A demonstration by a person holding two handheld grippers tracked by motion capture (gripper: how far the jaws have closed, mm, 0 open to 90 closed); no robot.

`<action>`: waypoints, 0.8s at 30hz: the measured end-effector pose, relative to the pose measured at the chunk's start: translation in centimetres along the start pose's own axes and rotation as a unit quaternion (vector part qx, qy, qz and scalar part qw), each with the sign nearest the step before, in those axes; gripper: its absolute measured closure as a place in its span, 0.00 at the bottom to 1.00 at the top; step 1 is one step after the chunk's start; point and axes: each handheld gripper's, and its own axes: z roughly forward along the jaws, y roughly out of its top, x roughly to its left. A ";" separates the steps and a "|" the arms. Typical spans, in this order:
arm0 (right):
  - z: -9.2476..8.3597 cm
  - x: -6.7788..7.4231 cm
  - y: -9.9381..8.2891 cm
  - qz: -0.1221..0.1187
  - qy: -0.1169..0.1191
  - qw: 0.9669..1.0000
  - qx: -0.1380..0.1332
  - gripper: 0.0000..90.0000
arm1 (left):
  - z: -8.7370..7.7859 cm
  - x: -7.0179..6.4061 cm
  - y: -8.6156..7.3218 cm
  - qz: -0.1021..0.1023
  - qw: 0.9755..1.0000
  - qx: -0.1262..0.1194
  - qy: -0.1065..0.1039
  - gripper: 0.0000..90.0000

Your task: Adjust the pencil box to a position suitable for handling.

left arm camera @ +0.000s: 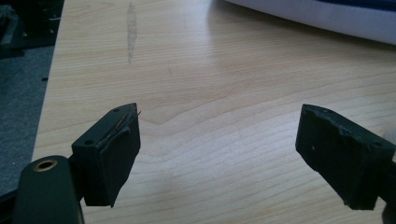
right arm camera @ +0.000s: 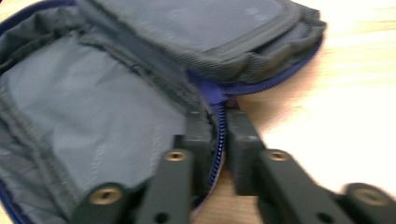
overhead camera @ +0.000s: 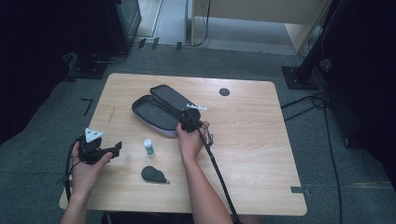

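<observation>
Left gripper (overhead camera: 116,147) at lower left of high view, held low over bare desk (overhead camera: 252,140), released: in left gripper view jaws stand wide apart w/ nothing but wood grain btwn them, pale edge of pouch at upper right of that frame.

Moving right, near center-bottom: small white bottle w/ green band (overhead camera: 148,147) upright on desk, and below it a dark rounded object (overhead camera: 153,174), type unclear. Both apart from the pouch.

Center of high view: open zip pouch (overhead camera: 156,112), lid flipped back, grey lining showing. Right gripper (overhead camera: 187,116) at pouch's near-right edge, clenched on the rim: in right gripper view, jaws pinch the blue zipper edge (right arm camera: 219,135) just below the hinge corner, lining to the left.

Risks, as judged: grip sits on thin fabric and zipper tape only, so could slip off if pulled sideways. Pouch not pinned by left gripper, so a tug prob. drags whole pouch across desk, maybe knocking bottle over. Right gripper view blurred, so exact bite depth unclear.
</observation>
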 end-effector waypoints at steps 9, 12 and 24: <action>-0.6 -0.7 0.7 -0.023 0.003 1.000 -0.019 0.99 | 0.6 1.3 1.0 -0.047 0.998 -0.010 -0.029 0.19; -1.3 -0.7 1.2 -0.028 0.026 0.999 -0.027 0.99 | 0.5 1.9 1.9 -0.061 0.997 -0.019 -0.040 0.20; -4.1 -2.5 3.6 -0.080 0.076 0.993 -0.048 0.99 | 0.6 1.4 4.5 -0.057 0.996 -0.032 -0.067 0.25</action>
